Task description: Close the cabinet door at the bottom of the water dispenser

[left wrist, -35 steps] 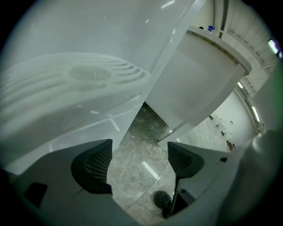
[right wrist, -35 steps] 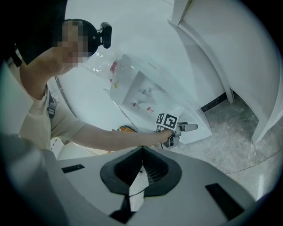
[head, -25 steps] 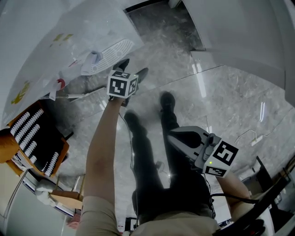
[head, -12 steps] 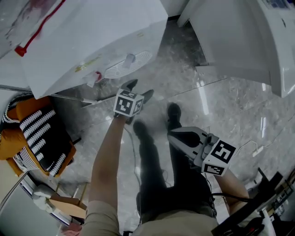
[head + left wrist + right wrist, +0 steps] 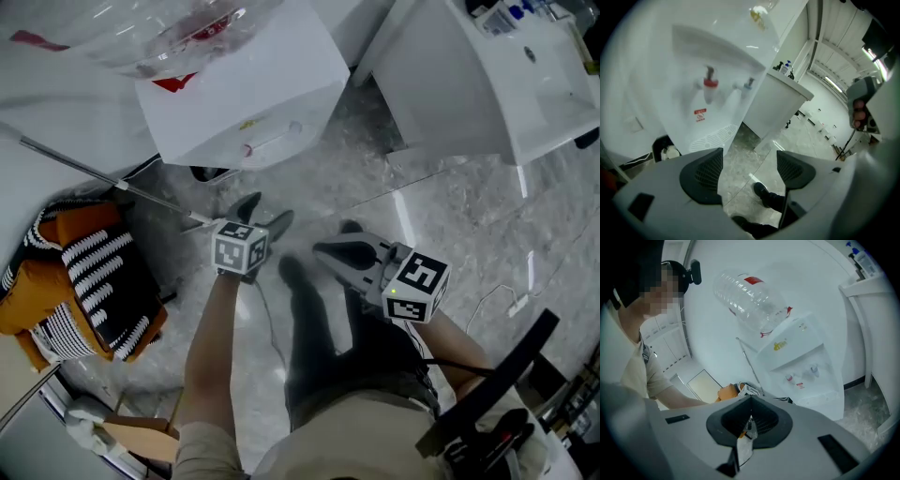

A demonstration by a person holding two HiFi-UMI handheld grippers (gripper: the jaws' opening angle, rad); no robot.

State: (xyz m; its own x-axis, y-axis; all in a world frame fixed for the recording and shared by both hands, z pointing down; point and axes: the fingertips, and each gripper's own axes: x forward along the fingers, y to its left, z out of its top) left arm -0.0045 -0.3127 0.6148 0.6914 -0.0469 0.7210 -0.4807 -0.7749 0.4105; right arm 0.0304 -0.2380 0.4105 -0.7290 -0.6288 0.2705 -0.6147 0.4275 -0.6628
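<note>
Water dispenser (image 5: pixel 248 94) left of counter (image 5: pixel 459 94)

The head view looks steeply down from above the person onto the grey stone floor (image 5: pixel 450 216). The left claw (image 5: pixel 264 212) and right claw (image 5: pixel 330 250) sit mid-picture, and the water dispenser (image 5: pixel 253 103) is seen from over its top near the upper edge.

The left gripper view rides on the left claw (image 5: pixel 749 171), low and near the water dispenser (image 5: pixel 712 93). It faces the dispenser's front, tilted upward, with the floor (image 5: pixel 740 159) showing between the jaws.

The right gripper view looks along the right claw (image 5: pixel 749 420) from farther back. It takes in the whole water dispenser (image 5: pixel 797 366) with its bottle (image 5: pixel 750 298), and the picture is rolled sideways.

All three views share the dispenser; the head and left gripper views also share the floor.
</note>
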